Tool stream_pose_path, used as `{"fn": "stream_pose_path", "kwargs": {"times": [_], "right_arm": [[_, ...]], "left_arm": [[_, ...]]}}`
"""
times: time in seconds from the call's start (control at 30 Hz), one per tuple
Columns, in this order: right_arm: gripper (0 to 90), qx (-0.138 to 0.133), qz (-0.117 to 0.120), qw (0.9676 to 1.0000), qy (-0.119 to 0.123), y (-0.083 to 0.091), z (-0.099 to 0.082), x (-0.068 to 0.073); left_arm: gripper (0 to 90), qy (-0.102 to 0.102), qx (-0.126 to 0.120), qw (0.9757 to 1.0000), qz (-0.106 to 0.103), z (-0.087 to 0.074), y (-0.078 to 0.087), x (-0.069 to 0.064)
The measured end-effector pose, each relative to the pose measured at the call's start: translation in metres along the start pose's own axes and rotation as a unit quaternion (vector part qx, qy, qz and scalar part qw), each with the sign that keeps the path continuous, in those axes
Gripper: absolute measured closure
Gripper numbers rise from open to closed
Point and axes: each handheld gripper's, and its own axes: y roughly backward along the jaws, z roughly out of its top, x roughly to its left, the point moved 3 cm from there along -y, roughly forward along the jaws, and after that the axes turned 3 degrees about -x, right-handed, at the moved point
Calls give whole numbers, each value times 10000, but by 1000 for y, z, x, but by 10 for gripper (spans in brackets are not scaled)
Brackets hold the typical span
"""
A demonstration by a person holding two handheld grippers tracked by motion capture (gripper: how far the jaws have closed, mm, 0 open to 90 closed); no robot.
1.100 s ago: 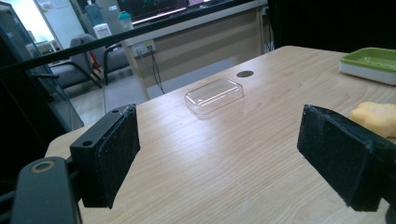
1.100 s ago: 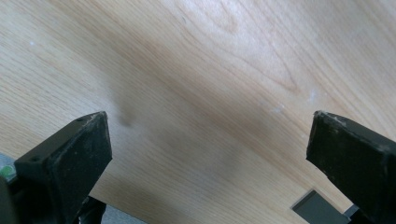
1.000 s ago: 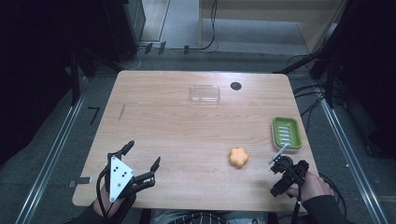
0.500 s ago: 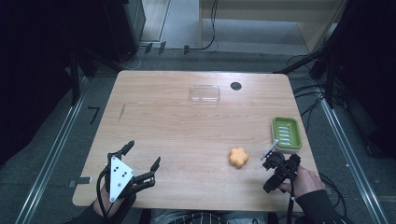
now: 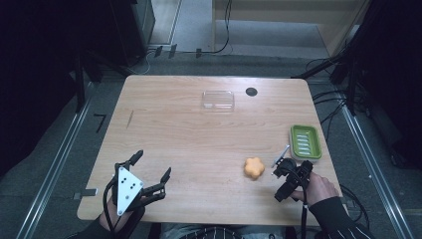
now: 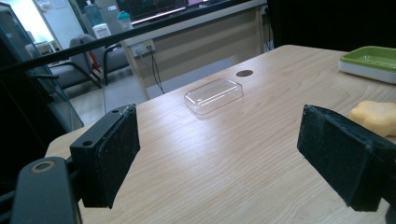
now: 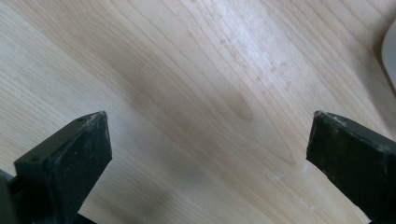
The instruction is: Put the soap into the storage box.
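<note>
Light wooden table [image 5: 199, 144]: rounded corners, small dark round hole [image 5: 251, 91] near far edge.
Orange flower-shaped lobed soft piece [image 5: 254, 168]: lies flat, near-right area.
Green ribbed rectangular tray [image 5: 305, 142]: right edge.
Clear plastic rectangular lid [image 5: 218, 100]: far centre.
Left gripper [image 5: 152, 172]: near-left corner, jaws wide apart, empty.
Right gripper [image 5: 284, 179]: just right of the orange piece, jaws spread, empty, tilted toward bare wood.

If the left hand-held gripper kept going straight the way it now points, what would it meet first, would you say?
Probably the clear plastic lid: it lies ahead between the open jaws of the left hand-held gripper, with bare table before it. The orange sponge sits off to the side.
</note>
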Motion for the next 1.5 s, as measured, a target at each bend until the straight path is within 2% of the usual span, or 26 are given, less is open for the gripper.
{"fn": "stream_pose_path", "kwargs": {"times": [0.87,1.07,1.2,1.5], "right_arm": [[1,17,259,9994,237,-7,49,10],[0,19,304,9993,210,-10,57,13],[0,-21,464,9987,197,-11,63,13],[0,-23,535,9985,149,-15,73,14]], "left_arm": [[135,-4,4,10000,-10,0,0,0],[135,-2,-1,10000,-6,0,0,1],[135,3,5,10000,-3,0,0,1],[135,-1,2,10000,-1,0,0,1]]}}
